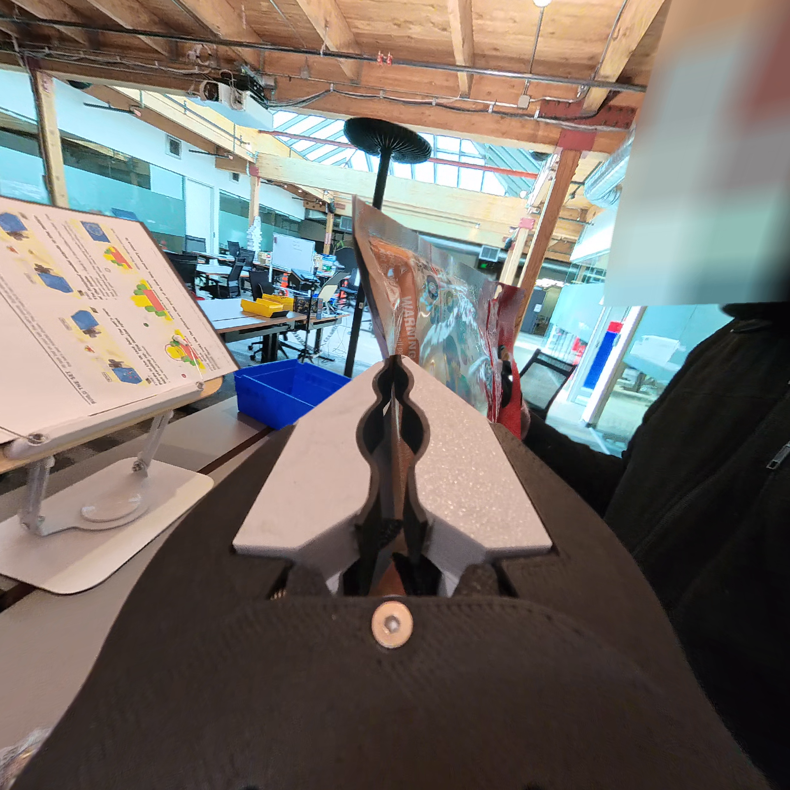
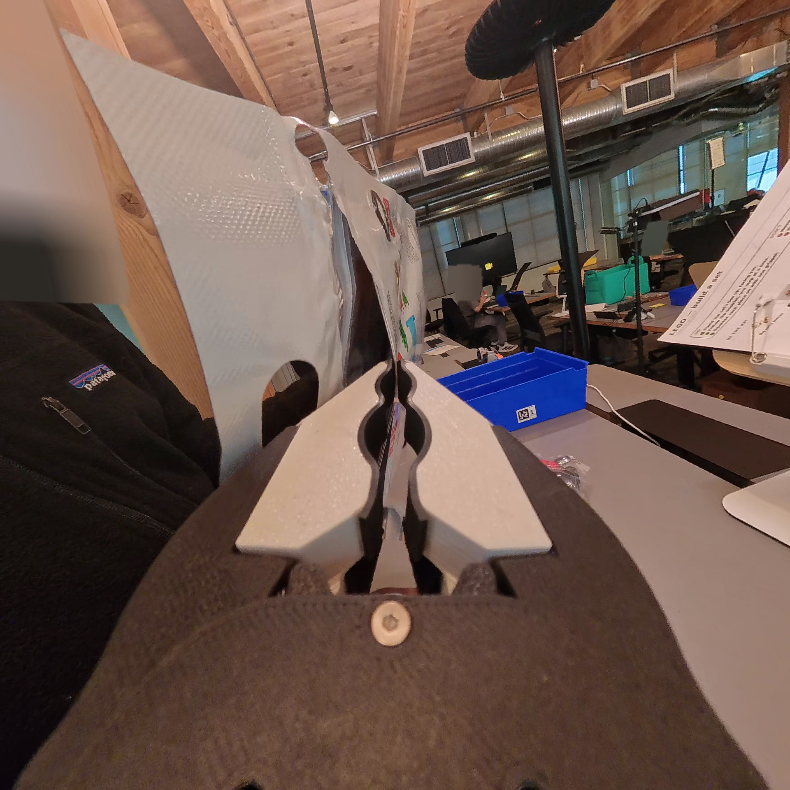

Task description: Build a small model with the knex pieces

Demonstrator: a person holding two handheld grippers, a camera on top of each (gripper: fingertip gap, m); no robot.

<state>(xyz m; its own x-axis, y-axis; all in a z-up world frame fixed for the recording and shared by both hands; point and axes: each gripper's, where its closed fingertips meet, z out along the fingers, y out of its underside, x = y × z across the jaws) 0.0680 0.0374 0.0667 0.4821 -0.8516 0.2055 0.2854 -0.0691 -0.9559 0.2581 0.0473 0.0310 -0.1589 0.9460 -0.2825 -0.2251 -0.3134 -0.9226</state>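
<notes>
left claw (image 1: 395,363): clamped tight on edge of printed foil bag (image 1: 431,299), pads pinched flat against the film
right claw (image 2: 395,365): also clamped tight, on the opposite side of same bag (image 2: 239,239)
bag: held up in the air between both claws, above the surface; silver inner face turned toward right wrist view, mouth torn and pulled apart near the top
jacket: black fleece (image 2: 85,449) just behind bag, close to both claws
surface (image 2: 641,534): grey, below and beyond the claws
small packet (image 2: 564,466): clear, lay on surface just right of right claw
white stand (image 1: 107,513): sat on surface left of left claw, carried tilted board with printed instruction sheet (image 1: 85,308)
blue bin (image 1: 282,391): open-topped, on surface past the claws, beside the stand's far end; contents could not be told
black pole (image 1: 376,192): rose behind bin, round black disc on top
far back: open workshop, desks, chairs, yellow bins (image 1: 265,305), seated person (image 2: 483,312)
</notes>
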